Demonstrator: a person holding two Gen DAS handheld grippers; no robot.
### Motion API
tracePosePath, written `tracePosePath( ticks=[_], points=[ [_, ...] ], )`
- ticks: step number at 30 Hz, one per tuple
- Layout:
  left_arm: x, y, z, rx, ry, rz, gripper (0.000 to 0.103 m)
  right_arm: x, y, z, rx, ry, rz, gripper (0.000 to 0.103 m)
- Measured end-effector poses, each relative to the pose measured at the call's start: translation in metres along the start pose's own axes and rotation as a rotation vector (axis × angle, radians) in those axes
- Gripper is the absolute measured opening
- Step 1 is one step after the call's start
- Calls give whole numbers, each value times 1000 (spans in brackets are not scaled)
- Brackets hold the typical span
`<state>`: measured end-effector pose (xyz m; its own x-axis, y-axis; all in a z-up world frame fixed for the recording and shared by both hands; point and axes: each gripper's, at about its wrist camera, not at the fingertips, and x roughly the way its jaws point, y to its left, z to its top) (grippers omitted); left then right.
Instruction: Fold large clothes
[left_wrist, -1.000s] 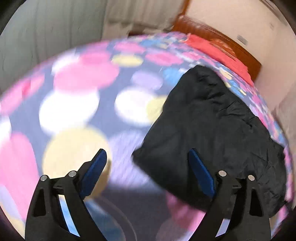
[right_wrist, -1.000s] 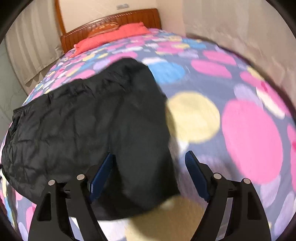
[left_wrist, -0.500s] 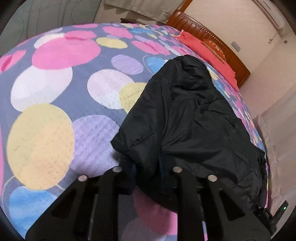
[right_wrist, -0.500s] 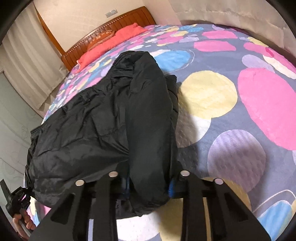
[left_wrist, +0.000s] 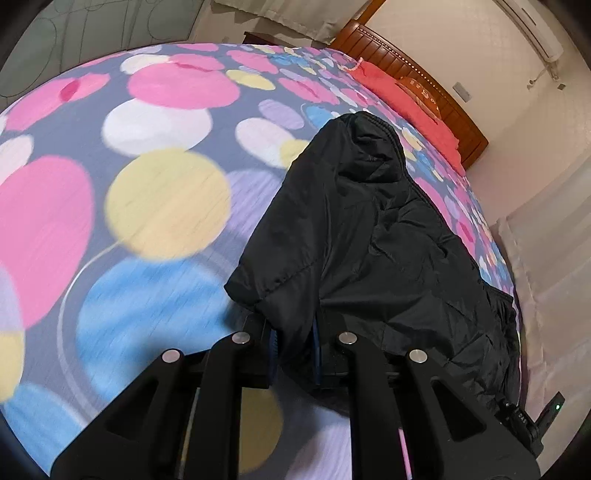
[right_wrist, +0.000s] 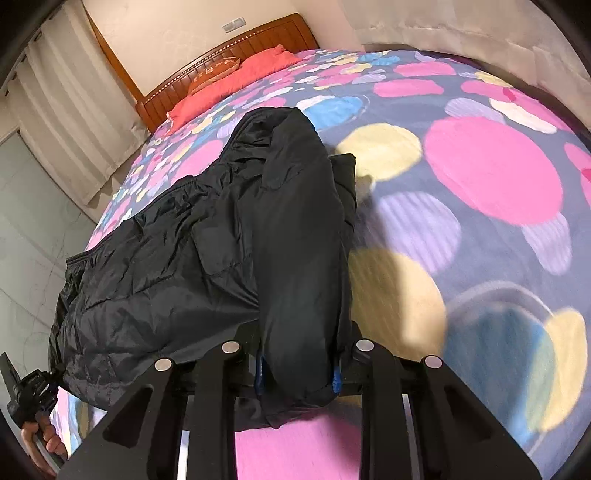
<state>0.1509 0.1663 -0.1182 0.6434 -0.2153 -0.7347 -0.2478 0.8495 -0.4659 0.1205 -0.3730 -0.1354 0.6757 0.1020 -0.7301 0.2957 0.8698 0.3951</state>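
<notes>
A large black puffy jacket (left_wrist: 369, 236) lies on a bed with a dotted cover (left_wrist: 166, 199). My left gripper (left_wrist: 294, 349) is shut on the jacket's near corner and holds it lifted off the cover. In the right wrist view the jacket (right_wrist: 177, 258) spreads to the left, and my right gripper (right_wrist: 297, 373) is shut on a thick folded edge of it, with blue pads (right_wrist: 335, 376) showing at the sides. The other gripper (right_wrist: 29, 387) and a hand show at the lower left of the right wrist view.
Red pillows (left_wrist: 406, 99) and a wooden headboard (left_wrist: 424, 77) are at the far end of the bed. Curtains (right_wrist: 74, 110) hang to the left in the right wrist view. The bed's far edge (left_wrist: 509, 258) meets a pale wall.
Both grippers went from open over the jacket to shut on its near edge. They have since lifted and pulled it back, and the views have risen.
</notes>
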Motion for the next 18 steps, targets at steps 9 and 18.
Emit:
tracePosePath(
  ticks=[9,18],
  points=[
    [-30,22,-37,-5,21,2,14,-22,-13,-34,-7,14,-7,26],
    [-26,21,-43,29,13,40,22,-19,-17,-37,-15,9,-15,30]
  ],
)
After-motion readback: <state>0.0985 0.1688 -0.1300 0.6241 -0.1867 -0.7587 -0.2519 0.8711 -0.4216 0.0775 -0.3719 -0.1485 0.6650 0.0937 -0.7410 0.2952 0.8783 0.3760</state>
